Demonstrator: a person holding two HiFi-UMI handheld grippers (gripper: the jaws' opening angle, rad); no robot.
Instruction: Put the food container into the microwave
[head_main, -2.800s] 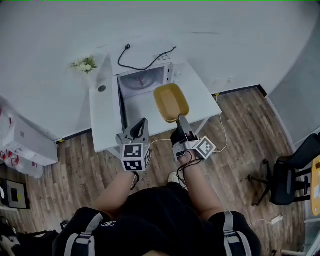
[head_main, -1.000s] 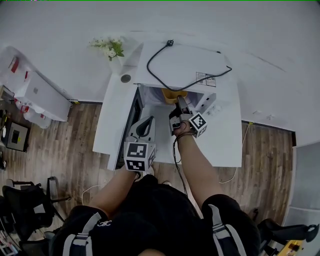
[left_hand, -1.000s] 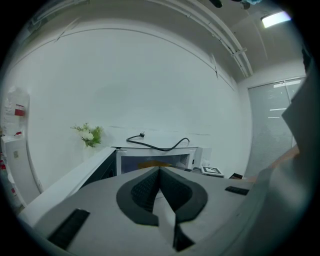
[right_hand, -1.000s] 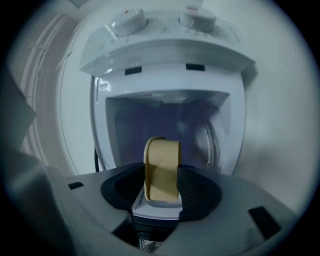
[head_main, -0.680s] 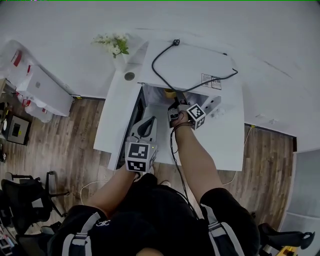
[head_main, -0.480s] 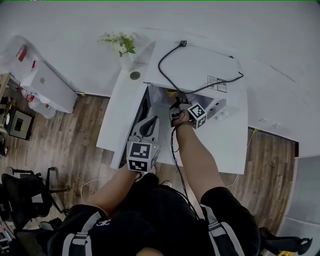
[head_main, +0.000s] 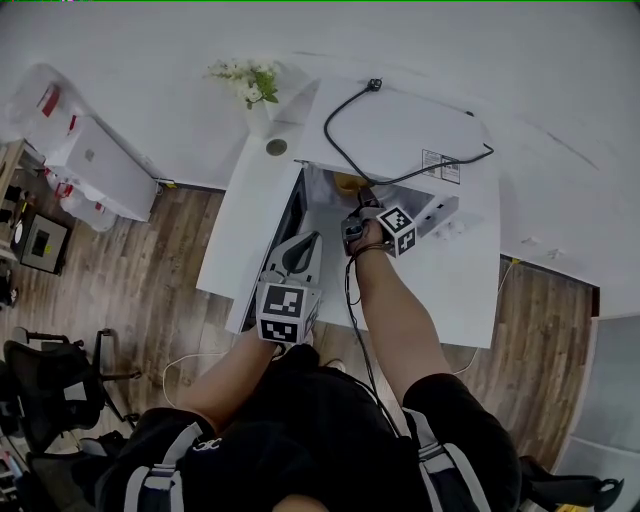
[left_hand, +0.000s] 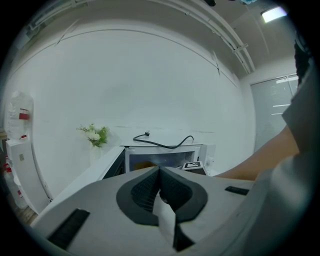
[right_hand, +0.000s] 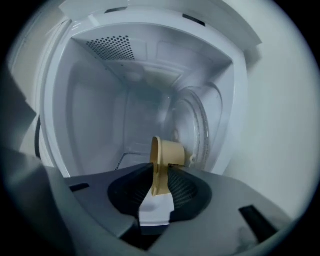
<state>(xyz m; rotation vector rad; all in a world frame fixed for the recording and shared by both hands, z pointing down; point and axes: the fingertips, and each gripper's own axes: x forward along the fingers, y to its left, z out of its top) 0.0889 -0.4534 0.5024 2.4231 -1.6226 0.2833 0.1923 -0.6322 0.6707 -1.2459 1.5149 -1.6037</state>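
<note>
The yellow food container (head_main: 347, 182) shows only as a small patch inside the white microwave (head_main: 410, 125), whose door (head_main: 293, 210) stands open to the left. My right gripper (head_main: 358, 212) reaches into the cavity, shut on the container's rim. In the right gripper view the container (right_hand: 166, 159) is seen edge-on between the right gripper's (right_hand: 161, 176) jaws, in front of the glass turntable (right_hand: 200, 131). My left gripper (head_main: 305, 244) hovers at the table's front by the open door; in the left gripper view the left gripper (left_hand: 160, 172) is shut on nothing, and the microwave (left_hand: 165, 156) lies ahead.
The microwave stands on a white table (head_main: 455, 290) against the wall, with a black power cord (head_main: 350, 140) lying on its top. A vase of flowers (head_main: 247, 78) stands at the table's back left. A white unit (head_main: 100, 165) and a chair (head_main: 50, 385) are on the wooden floor to the left.
The right gripper has carried the container from over the table in front of the microwave into the cavity, going a little deeper in the last second. The left gripper has stayed put.
</note>
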